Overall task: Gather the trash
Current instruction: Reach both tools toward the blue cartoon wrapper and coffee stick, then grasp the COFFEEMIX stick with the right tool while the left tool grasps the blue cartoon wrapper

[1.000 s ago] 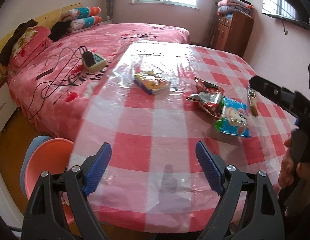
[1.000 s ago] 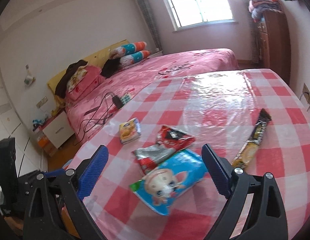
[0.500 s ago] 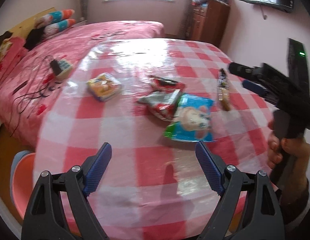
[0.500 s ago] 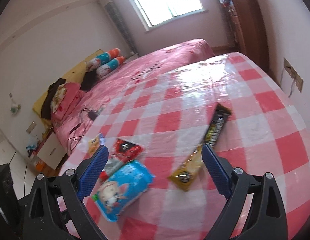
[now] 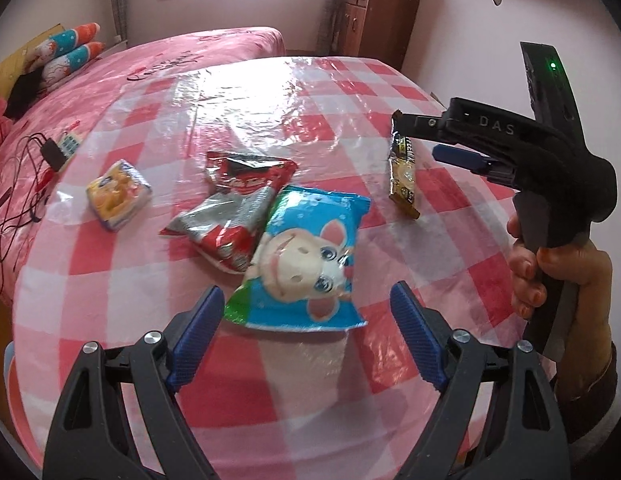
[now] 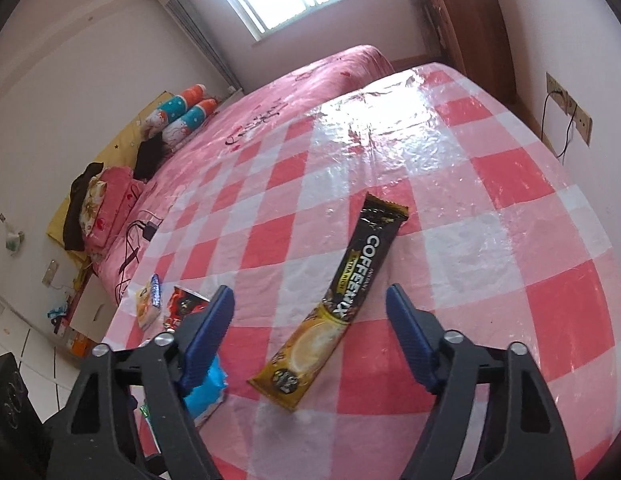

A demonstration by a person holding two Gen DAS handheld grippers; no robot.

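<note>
My right tool, jaws closing with nothing pinched yet, sits over the coffee stick on the surface; its long axis runs diagonally away. Left tool, also closing, empty, faces the blue bag.

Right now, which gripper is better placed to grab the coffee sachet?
Right. The right gripper already frames the coffee sachet, jaws closing but not touching; the left gripper faces the blue packet.
</note>
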